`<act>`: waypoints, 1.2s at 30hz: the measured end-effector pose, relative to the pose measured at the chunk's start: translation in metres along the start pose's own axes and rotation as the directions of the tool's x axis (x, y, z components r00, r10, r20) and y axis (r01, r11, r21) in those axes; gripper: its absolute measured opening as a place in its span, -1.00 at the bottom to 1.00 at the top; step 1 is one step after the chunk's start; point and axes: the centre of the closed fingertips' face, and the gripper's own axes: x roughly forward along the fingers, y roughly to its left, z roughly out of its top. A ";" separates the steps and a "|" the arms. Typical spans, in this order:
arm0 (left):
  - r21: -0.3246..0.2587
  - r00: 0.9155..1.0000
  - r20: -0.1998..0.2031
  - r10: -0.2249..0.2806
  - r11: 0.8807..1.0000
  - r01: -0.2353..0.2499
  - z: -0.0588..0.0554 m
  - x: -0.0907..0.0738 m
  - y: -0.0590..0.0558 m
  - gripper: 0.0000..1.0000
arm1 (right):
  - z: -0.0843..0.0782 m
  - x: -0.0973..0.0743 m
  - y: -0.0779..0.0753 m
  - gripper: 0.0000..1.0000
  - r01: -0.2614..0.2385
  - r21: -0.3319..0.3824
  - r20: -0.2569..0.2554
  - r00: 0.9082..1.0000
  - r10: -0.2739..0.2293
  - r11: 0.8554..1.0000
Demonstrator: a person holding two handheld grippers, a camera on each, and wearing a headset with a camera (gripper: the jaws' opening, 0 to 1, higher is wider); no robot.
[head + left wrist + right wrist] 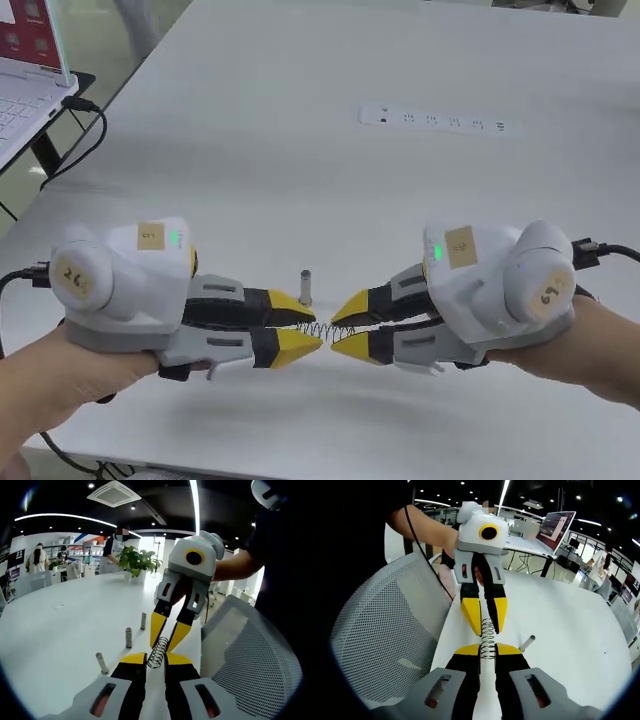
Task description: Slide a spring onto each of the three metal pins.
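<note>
Now a spring (318,328) lies level between both tongs, over the near part of the tabletop (300,180). The left tongs (305,325) are narrowed onto one end of it and the right tongs (342,326) onto the other, with their yellow tips facing and almost meeting. Just behind the spring a bare pin (306,286) stands upright on the tabletop, apart from the tongs. In the left gripper view a second pin (128,637) and a third pin (143,621) stand in a row beyond the bare one, each with a spring around it. A power strip (440,120) lies farther back. A laptop (25,60) sits at the far left. A mesh chair (385,630) stands at the near edge.
</note>
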 end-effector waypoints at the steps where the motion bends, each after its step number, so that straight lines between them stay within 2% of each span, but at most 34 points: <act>1: -0.002 1.000 -0.001 -0.001 1.000 0.001 0.000 0.000 0.000 -0.89 | 0.000 0.000 0.000 -0.86 -0.001 -0.003 0.002 1.000 0.001 1.000; 5: 0.002 1.000 -0.004 -0.012 1.000 0.012 0.000 0.001 -0.003 -0.83 | -0.001 0.000 0.000 -0.86 -0.003 -0.014 0.001 1.000 0.003 1.000; 9: 0.002 1.000 -0.006 -0.012 1.000 0.012 -0.001 0.000 -0.003 -0.87 | 0.000 0.000 0.001 -0.86 -0.011 -0.033 0.001 1.000 0.011 0.999; 14: -0.003 1.000 -0.003 -0.016 1.000 0.016 -0.001 0.000 -0.003 -0.84 | 0.007 0.000 0.002 -0.86 -0.017 -0.039 0.031 0.999 0.019 0.999; 18: -0.002 1.000 -0.004 -0.015 1.000 0.015 -0.001 -0.001 -0.003 -0.90 | 0.008 0.001 0.002 -0.86 -0.021 -0.050 0.028 0.999 0.023 0.998; 24: -0.019 1.000 0.006 -0.009 1.000 0.010 0.001 -0.002 -0.003 -0.89 | 0.009 0.001 0.002 -0.86 -0.020 -0.043 0.036 0.999 0.022 0.999; 36: 0.022 1.000 0.001 -0.014 1.000 0.014 -0.003 -0.002 -0.008 -0.93 | 0.005 0.003 0.005 -0.86 -0.028 -0.051 0.024 0.999 0.029 0.998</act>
